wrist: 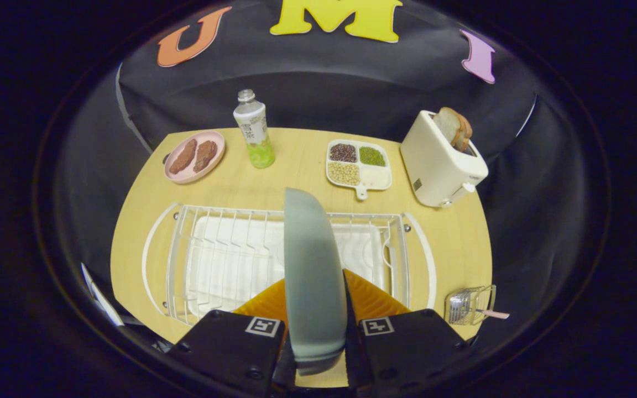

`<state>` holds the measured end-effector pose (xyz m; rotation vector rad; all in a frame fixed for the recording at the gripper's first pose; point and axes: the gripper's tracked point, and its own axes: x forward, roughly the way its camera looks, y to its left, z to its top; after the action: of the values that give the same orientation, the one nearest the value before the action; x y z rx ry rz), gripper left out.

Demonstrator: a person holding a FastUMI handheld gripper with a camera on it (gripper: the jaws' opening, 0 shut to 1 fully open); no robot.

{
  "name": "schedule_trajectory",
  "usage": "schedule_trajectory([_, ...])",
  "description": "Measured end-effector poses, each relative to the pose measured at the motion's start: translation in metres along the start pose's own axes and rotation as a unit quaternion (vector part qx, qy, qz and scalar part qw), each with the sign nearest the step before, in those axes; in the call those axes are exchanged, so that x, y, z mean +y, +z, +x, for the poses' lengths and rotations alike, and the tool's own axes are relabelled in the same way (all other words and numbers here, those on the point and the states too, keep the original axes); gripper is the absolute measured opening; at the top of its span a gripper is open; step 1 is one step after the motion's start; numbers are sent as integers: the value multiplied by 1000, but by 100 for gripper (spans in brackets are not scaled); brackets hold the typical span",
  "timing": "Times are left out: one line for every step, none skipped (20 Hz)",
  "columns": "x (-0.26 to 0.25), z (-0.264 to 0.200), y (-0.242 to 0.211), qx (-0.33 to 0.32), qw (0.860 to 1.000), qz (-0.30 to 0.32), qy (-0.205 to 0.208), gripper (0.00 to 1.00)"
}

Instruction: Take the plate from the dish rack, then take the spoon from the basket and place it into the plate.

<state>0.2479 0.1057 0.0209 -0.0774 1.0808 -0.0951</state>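
I see the rack point(230, 260) on the counter point(296, 177), my hand-held gripper point(318, 331) clamping the plate point(313, 276) edge-on between its 2 fingers above the rack, and the basket point(469, 305) with the spoon point(492, 314) beside it.

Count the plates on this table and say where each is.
2. The grey plate stands on edge, clamped between the tongs above the dish rack. The pink plate lies beyond the rack, beside the bottle.

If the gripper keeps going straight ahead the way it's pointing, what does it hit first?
The gripper is shut on the plate, held on edge. Straight ahead, that plate would probably meet the dish rack first, most likely its far rail. The divided tray lies beyond. Depth is hard to judge.
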Motion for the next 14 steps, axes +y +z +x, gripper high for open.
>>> schedule_trajectory([0,-5,1,-8,1000,1,2,39])
schedule_trajectory([3,-9,-1,-10,1000,4,14,37])
schedule_trajectory([2,-17,-5,-16,1000,4,15,35])
schedule_trajectory([-1,-24,-5,-28,999,5,19,35])
schedule_trajectory([-3,-31,-8,-40,999,7,26,35])
schedule_trajectory([-3,-39,-11,-49,998,11,36,35])
schedule_trajectory([-4,-47,-19,-58,997,18,49,35])
schedule_trajectory([-4,-56,-28,-66,995,26,67,35])
schedule_trajectory([-2,-64,-39,-74,992,33,91,35])
schedule_trajectory([-2,-71,-52,-78,989,42,115,35])
schedule_trajectory([-3,-76,-68,-79,986,51,136,35])
schedule_trajectory([-4,-82,-83,-81,983,60,154,35])
schedule_trajectory([-6,-85,-96,-84,980,67,167,35])
schedule_trajectory([-9,-86,-109,-89,978,74,176,35])
